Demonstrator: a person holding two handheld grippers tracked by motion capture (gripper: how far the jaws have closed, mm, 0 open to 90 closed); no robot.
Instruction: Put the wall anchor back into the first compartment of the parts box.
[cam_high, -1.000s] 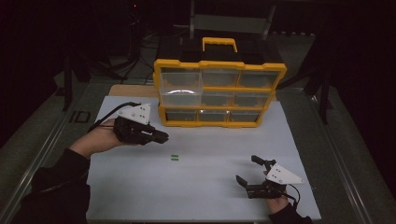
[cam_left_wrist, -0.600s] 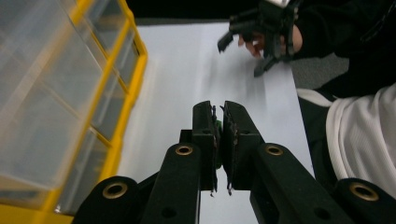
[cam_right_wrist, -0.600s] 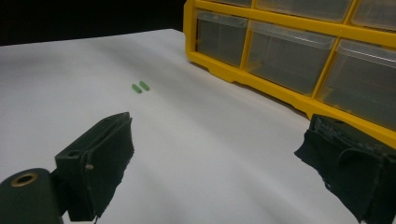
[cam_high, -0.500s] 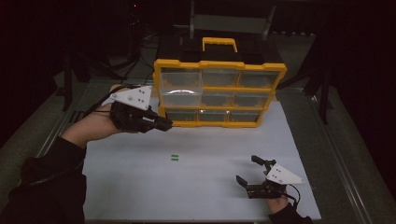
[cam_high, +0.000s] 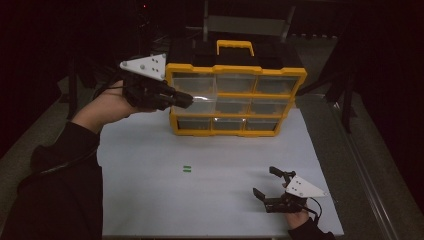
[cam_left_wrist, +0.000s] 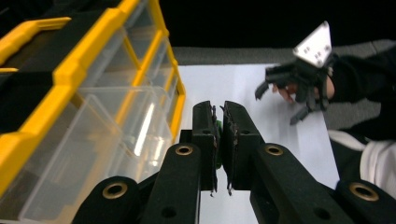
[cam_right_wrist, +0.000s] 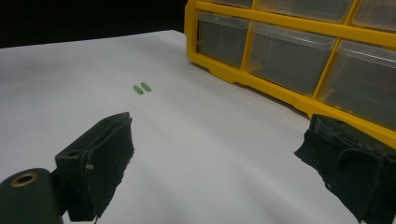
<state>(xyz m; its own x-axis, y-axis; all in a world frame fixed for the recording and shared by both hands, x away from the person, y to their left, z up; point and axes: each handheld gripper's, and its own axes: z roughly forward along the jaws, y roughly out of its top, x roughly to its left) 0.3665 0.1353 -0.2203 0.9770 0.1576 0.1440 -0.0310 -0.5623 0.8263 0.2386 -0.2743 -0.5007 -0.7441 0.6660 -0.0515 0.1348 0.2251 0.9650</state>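
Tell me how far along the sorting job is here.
One small green piece sits pinched in the left gripper, raised beside the organizer's pulled-out middle-left drawer; its drop isn't done. Two green pieces remain on the white mat. The right gripper rests open near the mat's front edge.

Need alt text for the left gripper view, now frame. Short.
The left gripper has its two black jaws nearly shut on a small green piece, beside the yellow organizer with clear drawers, one drawer pulled out at lower left. Beyond, over the white table sheet, the right gripper hangs with its jaws apart.
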